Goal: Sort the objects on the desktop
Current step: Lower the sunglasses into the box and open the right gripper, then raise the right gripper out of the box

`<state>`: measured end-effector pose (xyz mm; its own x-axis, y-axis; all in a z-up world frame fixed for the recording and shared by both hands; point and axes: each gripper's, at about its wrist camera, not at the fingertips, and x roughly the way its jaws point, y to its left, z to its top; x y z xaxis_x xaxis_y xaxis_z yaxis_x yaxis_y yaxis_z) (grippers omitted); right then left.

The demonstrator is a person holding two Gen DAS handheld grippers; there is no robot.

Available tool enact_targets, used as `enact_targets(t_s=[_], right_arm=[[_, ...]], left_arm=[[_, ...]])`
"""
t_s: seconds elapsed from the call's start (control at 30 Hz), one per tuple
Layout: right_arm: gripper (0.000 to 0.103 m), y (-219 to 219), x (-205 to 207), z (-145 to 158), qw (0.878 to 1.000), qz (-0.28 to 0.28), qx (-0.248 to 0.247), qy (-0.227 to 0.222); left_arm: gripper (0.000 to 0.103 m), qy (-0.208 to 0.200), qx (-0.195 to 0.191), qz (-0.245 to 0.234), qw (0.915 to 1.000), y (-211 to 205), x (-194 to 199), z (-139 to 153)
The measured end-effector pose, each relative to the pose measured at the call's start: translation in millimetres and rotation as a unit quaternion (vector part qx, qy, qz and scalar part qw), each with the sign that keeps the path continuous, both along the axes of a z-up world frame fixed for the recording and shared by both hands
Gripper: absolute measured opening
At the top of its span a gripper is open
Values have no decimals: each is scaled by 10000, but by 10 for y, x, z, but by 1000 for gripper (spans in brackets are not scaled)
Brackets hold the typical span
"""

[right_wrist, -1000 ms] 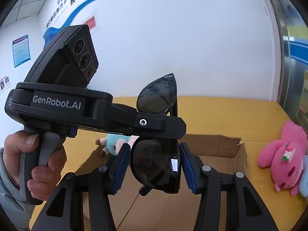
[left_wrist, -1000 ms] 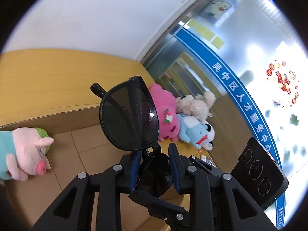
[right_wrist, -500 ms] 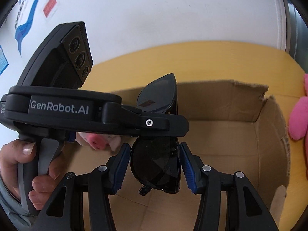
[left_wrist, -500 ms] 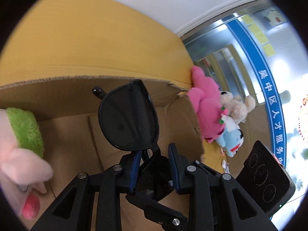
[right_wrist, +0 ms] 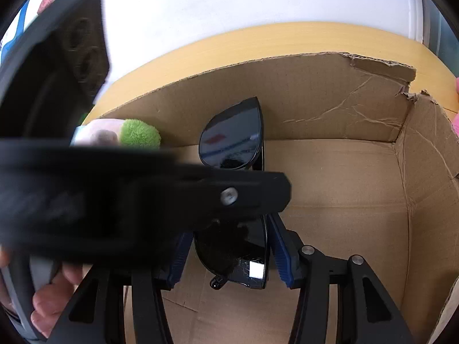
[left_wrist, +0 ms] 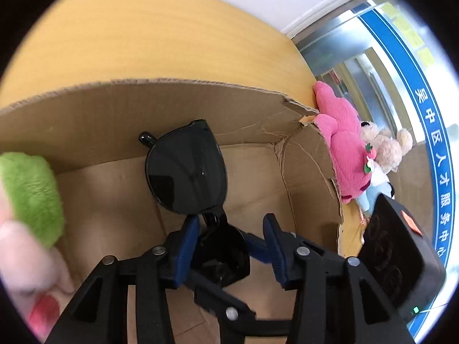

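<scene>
brown corrugated cardboard box (left_wrist: 258,120) sits open on the yellow wood-grain worktop (left_wrist: 143,37), its top rim ragged and torn at the far right corner, its inner walls creased. inside it, against the left wall, lies a plush pig (left_wrist: 31,195) with pale pink fur and a fuzzy green patch; in the right wrist view the same toy (right_wrist: 134,134) peeks out behind the other tool.

black glossy sunglasses (left_wrist: 186,172), folded, with dark rounded lenses and a smooth plastic frame, hang over the box floor, near the back wall. the right tongs (right_wrist: 229,255) are clenched on one lens of the sunglasses (right_wrist: 232,137), blue ribbed pads pressing both sides of it; a small white sticker shows on that lens. the left tongs (left_wrist: 229,246) have just been spreading: the left blue pad sits at the frame beside the bridge, while the right pad stands clear with a gap, so this pair has released its hold, though the frame is between the pads.

a hand (right_wrist: 54,295) wraps the grey handle of the left tool at the lower left of the right wrist view.

outside the box, by its torn right corner on the worktop, a pink plush toy (left_wrist: 341,149) leans against a beige fluffy bear (left_wrist: 384,146) and a light blue soft toy (left_wrist: 373,195).
</scene>
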<state>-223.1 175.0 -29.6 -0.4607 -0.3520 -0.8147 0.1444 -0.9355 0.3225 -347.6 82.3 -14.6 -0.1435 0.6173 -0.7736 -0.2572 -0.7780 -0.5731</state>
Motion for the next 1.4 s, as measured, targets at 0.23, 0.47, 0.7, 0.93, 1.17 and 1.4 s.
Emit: enact_targets(t_s=[0.23, 0.47, 0.7, 0.93, 1.17, 1.4], right_arm=[[54, -71, 163, -30, 10000, 12, 55, 55], [78, -226, 732, 550, 9935, 17, 629, 953], [103, 262, 910, 1386, 9694, -20, 1026, 2231], [103, 163, 1805, 1790, 9588, -170, 1190, 2573], [103, 157, 2244, 1592, 9572, -303, 1323, 2556], [103, 218, 2434, 1497, 9586, -397, 1267, 2520]], left_arm=[[46, 544, -187, 403, 9975, -322, 238, 378], [54, 1758, -439, 866, 9796, -676, 895, 1076], [77, 3227, -562, 1354, 9351, -1012, 2095, 1731], [78, 3925, -1078, 1453, 9018, -954, 2959, 1844], [78, 3857, -1189, 1611, 9006, -1017, 3307, 1697], [78, 3790, -1198, 1734, 9011, -1059, 3505, 1626]])
